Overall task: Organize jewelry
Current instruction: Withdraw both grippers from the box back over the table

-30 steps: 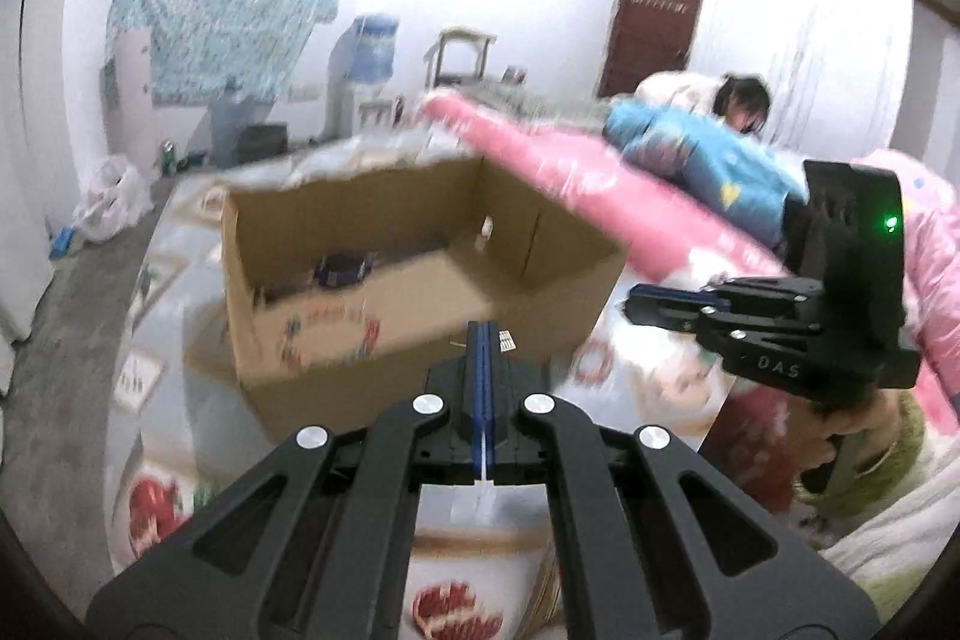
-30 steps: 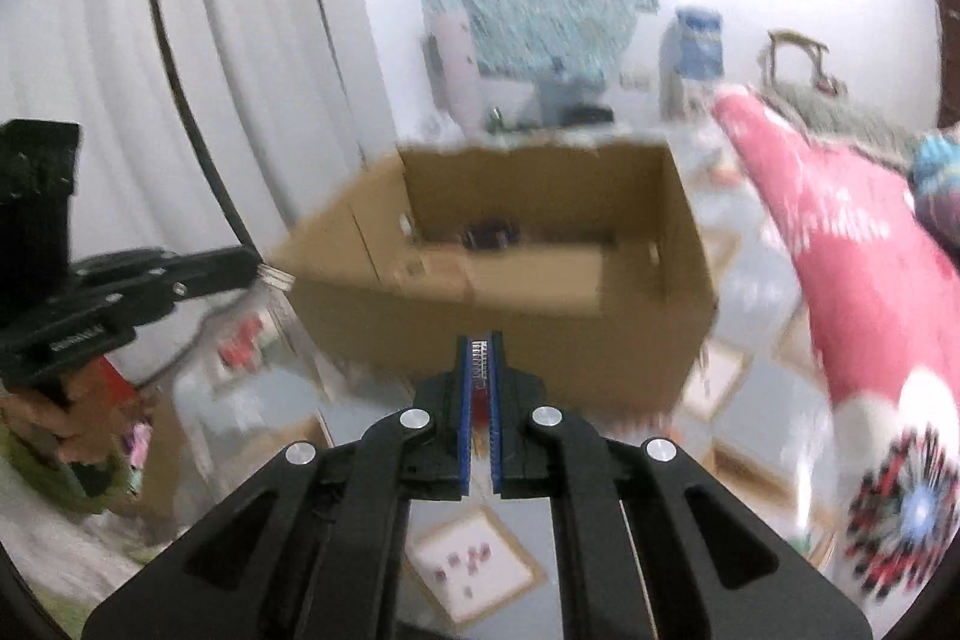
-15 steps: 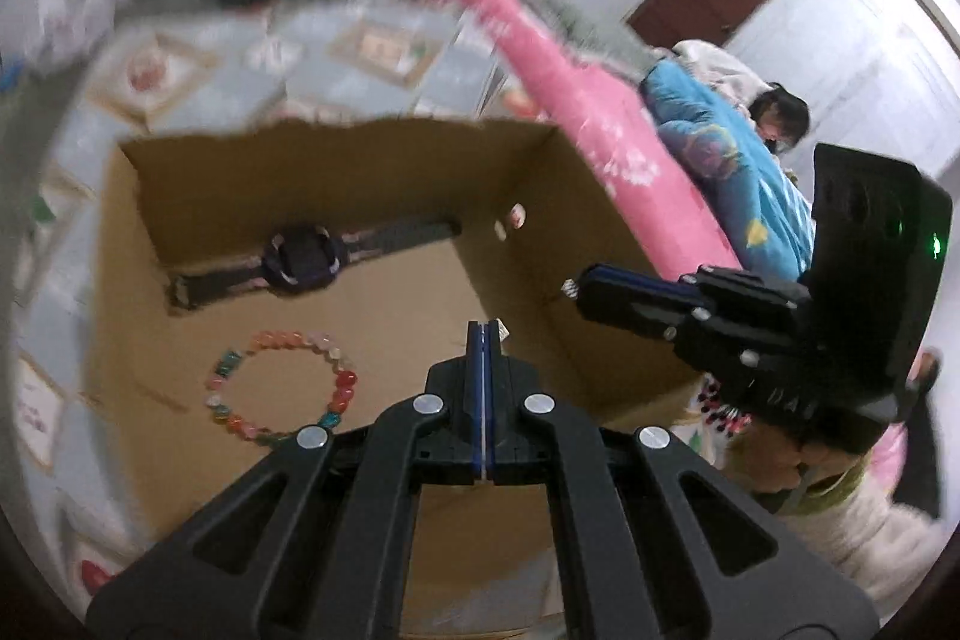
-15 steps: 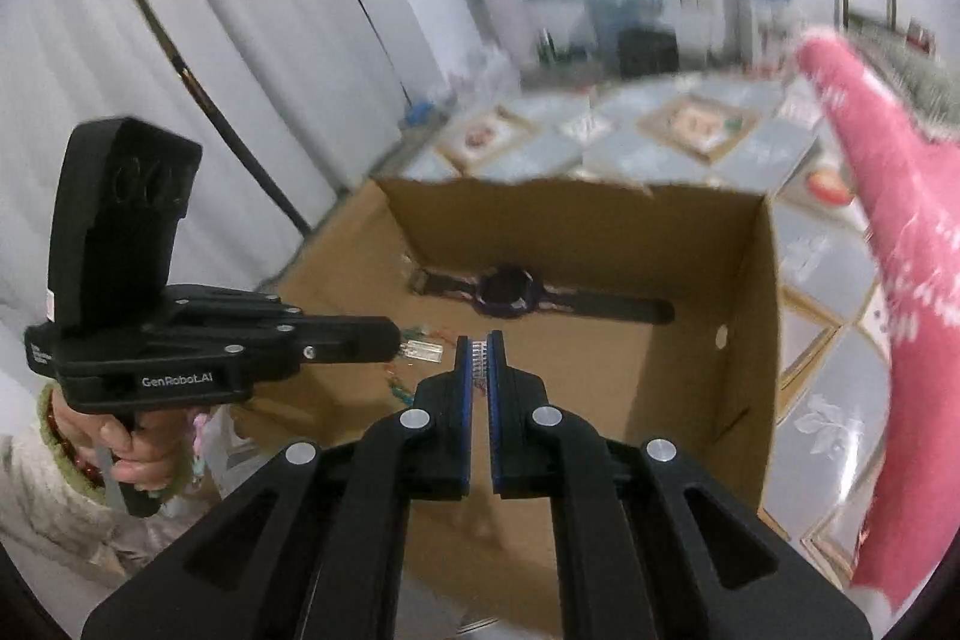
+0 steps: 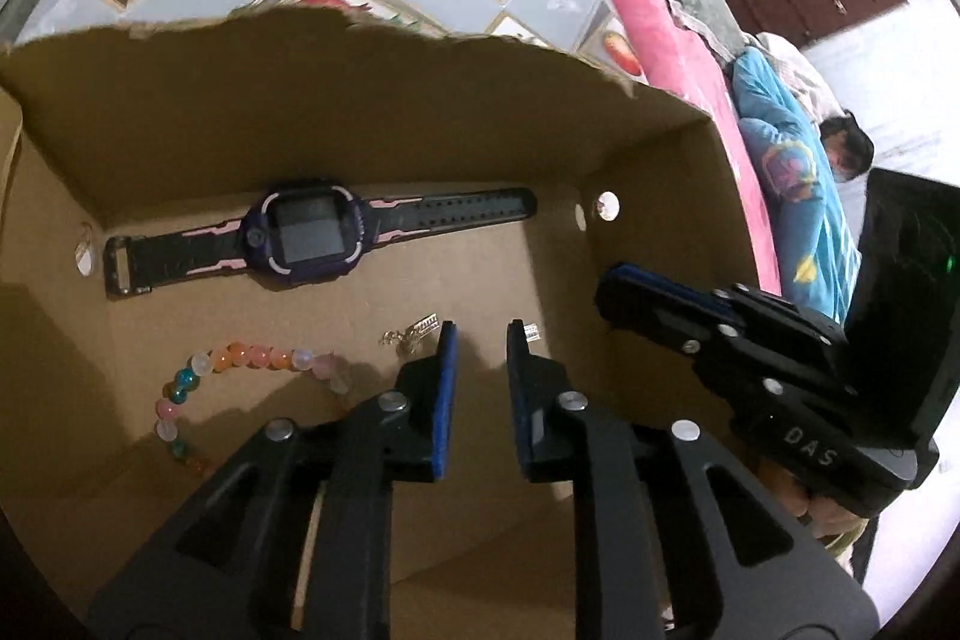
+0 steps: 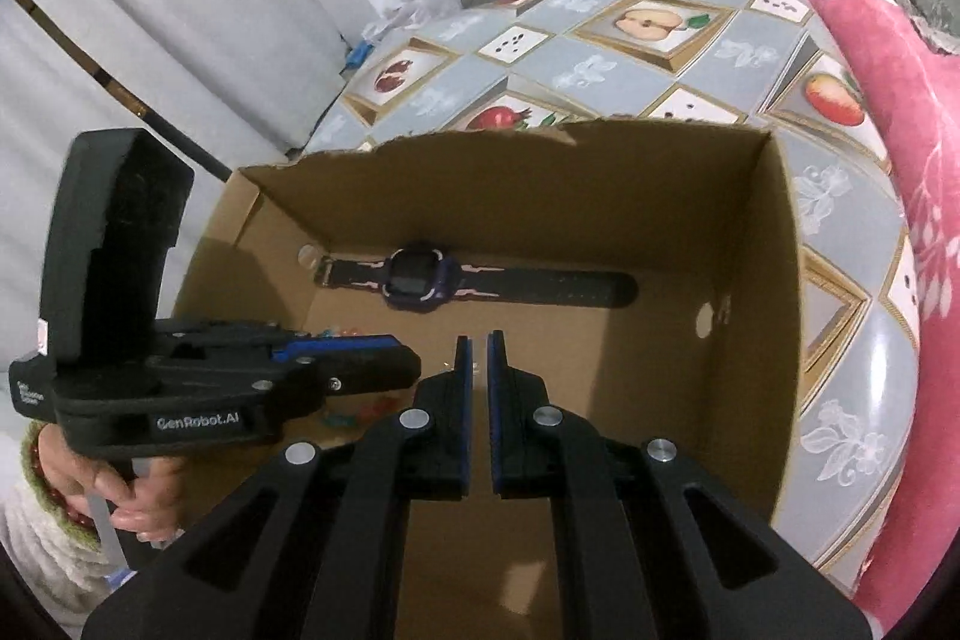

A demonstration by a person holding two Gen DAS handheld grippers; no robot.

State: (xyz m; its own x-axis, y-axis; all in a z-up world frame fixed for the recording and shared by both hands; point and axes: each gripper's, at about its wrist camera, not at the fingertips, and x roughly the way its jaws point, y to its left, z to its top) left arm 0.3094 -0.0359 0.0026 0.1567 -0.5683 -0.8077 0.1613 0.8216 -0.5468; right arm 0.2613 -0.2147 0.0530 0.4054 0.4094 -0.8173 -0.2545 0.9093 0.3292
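An open brown cardboard box (image 5: 372,112) with a ragged torn rim sits on a grey cloth printed with framed fruit pictures (image 6: 600,58), and both tongs point down into it. Along the far wall of the box floor lies a purple smartwatch with a black-and-pink strap (image 5: 309,235), stretched out flat. Nearer, to the left, a bracelet of round orange, pink, white and teal beads (image 5: 240,370) curves across the cardboard, partly hidden behind the left tongs (image 5: 479,334). Those left tongs are opening, with a clear gap between the blue pads and nothing in it; a small silvery trinket (image 5: 414,334) lies just beside the left finger's tip, and another small metallic bit (image 5: 531,330) shows just beside the right finger's tip. The right tongs (image 6: 479,340) hover over the middle of the box, their blue pads almost together with only a thin slit between them; a tiny pale speck shows in that slit, too small to tell whether it is gripped. A pink quilt (image 6: 888,112) runs along the right of the box.
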